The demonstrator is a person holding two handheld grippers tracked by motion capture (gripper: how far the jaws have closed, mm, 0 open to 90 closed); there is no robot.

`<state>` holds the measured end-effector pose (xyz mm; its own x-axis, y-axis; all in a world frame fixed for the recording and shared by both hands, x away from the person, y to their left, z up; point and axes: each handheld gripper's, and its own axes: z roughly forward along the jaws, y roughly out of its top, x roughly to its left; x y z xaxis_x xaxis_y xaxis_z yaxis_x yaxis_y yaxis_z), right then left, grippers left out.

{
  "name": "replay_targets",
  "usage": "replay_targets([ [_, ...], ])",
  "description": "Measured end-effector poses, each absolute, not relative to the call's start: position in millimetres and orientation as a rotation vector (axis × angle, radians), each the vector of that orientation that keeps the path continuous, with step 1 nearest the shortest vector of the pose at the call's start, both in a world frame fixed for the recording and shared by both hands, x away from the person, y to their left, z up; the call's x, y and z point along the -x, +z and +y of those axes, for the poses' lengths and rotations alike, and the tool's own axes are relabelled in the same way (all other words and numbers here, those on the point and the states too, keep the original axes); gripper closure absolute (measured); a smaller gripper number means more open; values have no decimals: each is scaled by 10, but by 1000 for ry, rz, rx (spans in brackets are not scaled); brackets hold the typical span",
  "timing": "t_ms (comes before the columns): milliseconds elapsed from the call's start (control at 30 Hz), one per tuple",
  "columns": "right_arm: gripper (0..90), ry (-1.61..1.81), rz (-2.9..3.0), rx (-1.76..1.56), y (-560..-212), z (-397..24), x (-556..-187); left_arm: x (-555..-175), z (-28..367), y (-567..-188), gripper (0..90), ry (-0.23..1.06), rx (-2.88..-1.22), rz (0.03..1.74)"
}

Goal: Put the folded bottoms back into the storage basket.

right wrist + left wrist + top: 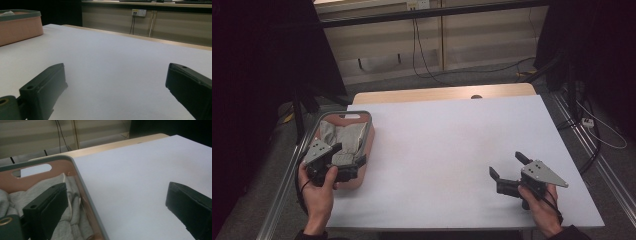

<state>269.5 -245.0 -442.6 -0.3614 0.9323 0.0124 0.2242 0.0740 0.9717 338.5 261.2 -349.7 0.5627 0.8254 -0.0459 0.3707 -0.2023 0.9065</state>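
we find the white table point(452, 150) bare past the basket point(368, 131) at its left edge. left gripper point(343, 165) spread over grey cloth point(344, 140); right gripper point(508, 167) spread near the front right corner.

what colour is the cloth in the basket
Light grey cloth, clearest in the left gripper view.

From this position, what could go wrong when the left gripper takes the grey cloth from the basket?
The left gripper is open astride the basket rim, one jaw over the grey cloth and one outside, so closing may pinch the wall. The basket sits at the table edge; pulling could tip it off. A thin cord might snag.
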Motion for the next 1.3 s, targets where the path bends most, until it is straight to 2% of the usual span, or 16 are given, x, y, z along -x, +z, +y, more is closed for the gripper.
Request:
replay_targets([
  [300,29,1336,1679,-1159,-4424,-2451,-2693,-3411,2419,-3520,45,509,-1819,955],
  [567,28,1335,1680,-1159,-4425,-2450,-2692,-3418,2196,-3588,46,525,-1850,927],
  [767,24,1338,1682,-1158,-4426,-2449,-2691,-3402,2013,-3664,46,458,-1887,866],
  [1100,24,1337,1682,-1162,-4427,-2454,-2693,-3468,1722,-3758,45,425,-1921,821],
  [1300,25,1339,1683,-1162,-4428,-2456,-2686,-3506,1600,-3865,45,410,-1878,826],
])
